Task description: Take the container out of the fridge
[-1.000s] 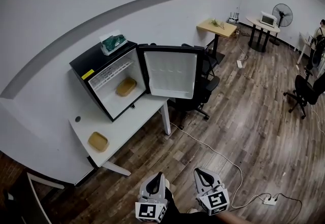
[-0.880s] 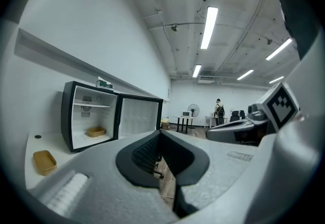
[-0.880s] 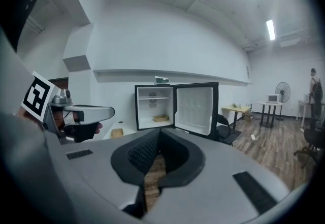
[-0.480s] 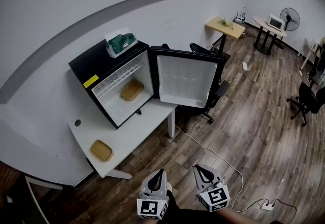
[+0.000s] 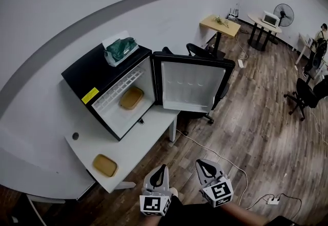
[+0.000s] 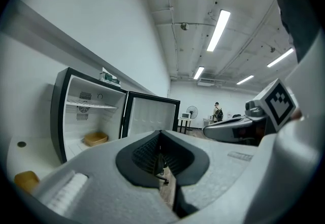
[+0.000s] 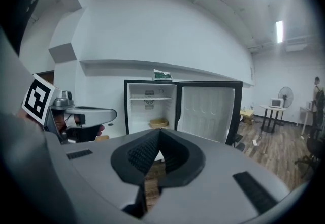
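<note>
Both grippers hang low, well apart from the white table, so nothing is w/in reach yet. Left gripper: jaws pressed together, nothing betw. them. Right gripper: same, shut and empty. Prob. closed simply b/c there's nothing to grab at this range; they'd have to spread before any pick.

The small black mini fridge sits on the table's end nearest the wall. Its white-lined door is swung fully open to the right, so the inside is clear to reach straight in. The task's thing, a shallow tan container, lies on the fridge floor, toward the back, under the wire shelf.

A second tan container lies near the table's opposite end, close to the front edge. A green pack rests on the fridge top, at its back edge.

Judgement: approach stage, task not begun.
</note>
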A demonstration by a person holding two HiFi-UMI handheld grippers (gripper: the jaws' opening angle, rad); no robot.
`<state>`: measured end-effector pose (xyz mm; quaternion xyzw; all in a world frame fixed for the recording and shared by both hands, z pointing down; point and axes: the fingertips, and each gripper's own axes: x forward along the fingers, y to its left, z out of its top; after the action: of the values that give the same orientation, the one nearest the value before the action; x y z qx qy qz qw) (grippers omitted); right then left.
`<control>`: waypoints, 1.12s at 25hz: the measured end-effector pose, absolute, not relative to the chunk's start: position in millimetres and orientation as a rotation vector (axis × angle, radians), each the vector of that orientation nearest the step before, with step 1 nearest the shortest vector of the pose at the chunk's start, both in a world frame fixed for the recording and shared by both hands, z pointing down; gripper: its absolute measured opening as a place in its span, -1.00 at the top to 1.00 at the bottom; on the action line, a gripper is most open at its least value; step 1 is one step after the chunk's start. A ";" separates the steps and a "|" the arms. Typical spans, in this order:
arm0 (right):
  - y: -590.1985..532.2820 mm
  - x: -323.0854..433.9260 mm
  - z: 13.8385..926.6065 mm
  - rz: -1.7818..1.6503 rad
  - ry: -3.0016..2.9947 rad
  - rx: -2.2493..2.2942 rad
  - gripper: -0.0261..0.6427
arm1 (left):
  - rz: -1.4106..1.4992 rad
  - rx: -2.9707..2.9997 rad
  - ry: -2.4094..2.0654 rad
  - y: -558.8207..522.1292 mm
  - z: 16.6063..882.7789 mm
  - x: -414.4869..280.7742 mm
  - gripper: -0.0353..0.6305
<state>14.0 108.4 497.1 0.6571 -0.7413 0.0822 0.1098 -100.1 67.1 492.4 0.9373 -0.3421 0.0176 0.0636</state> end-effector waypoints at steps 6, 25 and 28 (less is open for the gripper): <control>80.9 9.1 499.1 0.247 -2.137 1.953 0.93 | 0.014 2.837 -1.007 34.3 492.2 -104.7 0.85; -44.4 44.5 499.2 0.235 -2.265 1.879 0.93 | 0.039 2.778 -1.192 -57.8 495.9 -87.9 0.85; -69.8 51.9 498.2 0.227 -2.315 1.825 0.93 | 0.051 2.768 -1.236 -78.8 497.6 -76.6 0.85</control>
<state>51.9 -69.8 498.2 0.6147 -0.7796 0.0764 0.0923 -76.6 -78.8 497.6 0.9116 -0.4070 0.0169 0.0548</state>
